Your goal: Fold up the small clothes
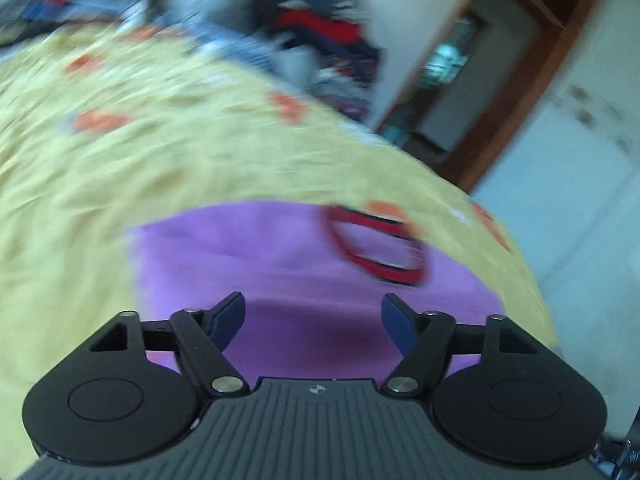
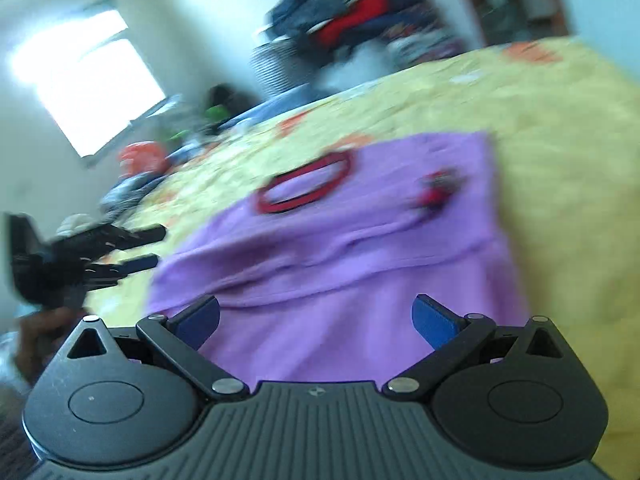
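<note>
Both tools stand wide with nothing between their pads, probably because a fold is just laid down and the cloth must rest by itself. The left tool [image 1: 312, 320] hovers over the lower middle of its frame, above the purple garment [image 1: 288, 248]. The right tool [image 2: 316, 320] hangs over the near edge of the same garment [image 2: 360, 240]; in the right wrist view the left tool [image 2: 148, 246] appears at the left edge, apart from the cloth. The garment lies spread on the yellow bed cover [image 1: 120, 168], in the centre and lower part of both frames. It is lilac, with a red-trimmed neck opening [image 2: 304, 184] and a small red print [image 2: 436, 188], and one folded layer crosses it. The frames are blurred.
</note>
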Available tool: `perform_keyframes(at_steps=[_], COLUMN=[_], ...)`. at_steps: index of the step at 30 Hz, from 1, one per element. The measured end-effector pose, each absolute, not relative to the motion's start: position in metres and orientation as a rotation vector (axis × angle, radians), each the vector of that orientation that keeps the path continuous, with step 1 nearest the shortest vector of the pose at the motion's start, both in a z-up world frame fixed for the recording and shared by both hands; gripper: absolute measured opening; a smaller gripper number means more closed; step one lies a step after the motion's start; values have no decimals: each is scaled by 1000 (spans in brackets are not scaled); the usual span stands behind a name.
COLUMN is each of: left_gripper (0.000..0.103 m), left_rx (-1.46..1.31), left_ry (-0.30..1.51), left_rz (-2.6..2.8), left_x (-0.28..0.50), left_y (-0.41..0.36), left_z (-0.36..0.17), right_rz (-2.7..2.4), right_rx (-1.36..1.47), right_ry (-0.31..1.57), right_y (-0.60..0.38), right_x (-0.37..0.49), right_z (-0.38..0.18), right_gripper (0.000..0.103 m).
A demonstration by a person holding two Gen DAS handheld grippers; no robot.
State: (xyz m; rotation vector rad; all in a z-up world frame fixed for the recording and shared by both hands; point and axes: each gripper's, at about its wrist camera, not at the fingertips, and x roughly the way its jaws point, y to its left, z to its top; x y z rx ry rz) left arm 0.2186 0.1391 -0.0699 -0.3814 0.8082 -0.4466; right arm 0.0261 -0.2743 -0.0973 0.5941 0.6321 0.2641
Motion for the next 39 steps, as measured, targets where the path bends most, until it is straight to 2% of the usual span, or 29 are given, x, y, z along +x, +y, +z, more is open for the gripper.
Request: perform_keyframes(at_steps=[2, 4, 7, 9, 13, 14, 15, 19, 21, 22, 23, 24, 25, 26, 27, 32, 37, 38, 39], left_gripper=[65, 58, 52, 53, 83, 88, 90, 89, 89, 89, 87, 75, 53, 37, 6, 8, 8, 8, 8], left_rx=[-510, -642, -690, -695, -684, -660, -629, -639, -656, -652, -643, -627, -612, -601, -594, -520, -397, -368, -345], left_ry=[875, 928, 1001, 1041, 1020, 1015, 1008, 981, 986, 990, 991, 995, 1012, 1032, 1064, 1034, 966, 956, 947], left_rz=[-447, -465, -455, -460, -494, -487, -458, -489, -508, -515, -522, -530, -537, -527, -515, -509, -521, -524, -523], left_x=[246, 269, 294, 304, 309, 309, 307, 306, 312, 316, 320, 323, 327, 331, 335, 339, 340, 341, 342], left_y=[173, 195, 203, 202, 205, 205, 207, 217, 215, 213, 210, 206, 203, 201, 200, 196, 183, 180, 177], left_z=[-82, -96, -112, -120, -118, -116, -114, -120, -121, -122, -122, -122, -124, -126, -130, -128, -109, -105, -101], right_rz=[384, 455, 538, 547, 551, 531, 503, 459, 398, 388, 380, 369, 362, 356, 358, 411, 370, 366, 360], right_rx=[666, 783, 917, 958, 1067, 1086, 1080, 1075, 1024, 1019, 1013, 1003, 998, 994, 1008, 1098, 1008, 994, 978], right_ry=[654, 663, 688, 712, 743, 759, 766, 780, 818, 820, 815, 813, 812, 820, 831, 831, 836, 831, 837], right_y=[-257, -244, -221, -210, -197, -196, -195, -187, -180, -178, -177, -175, -173, -170, -169, -161, -144, -140, -137], right_x=[48, 68, 104, 125, 153, 158, 161, 173, 176, 174, 173, 173, 173, 172, 170, 159, 176, 178, 180], right_z=[-102, -110, -121, -128, -142, -146, -149, -159, -160, -160, -158, -157, -156, -155, -154, -164, -155, -155, -154], right_gripper=[103, 103, 103, 103, 103, 102, 97, 84, 62, 61, 61, 61, 61, 62, 64, 62, 61, 59, 35])
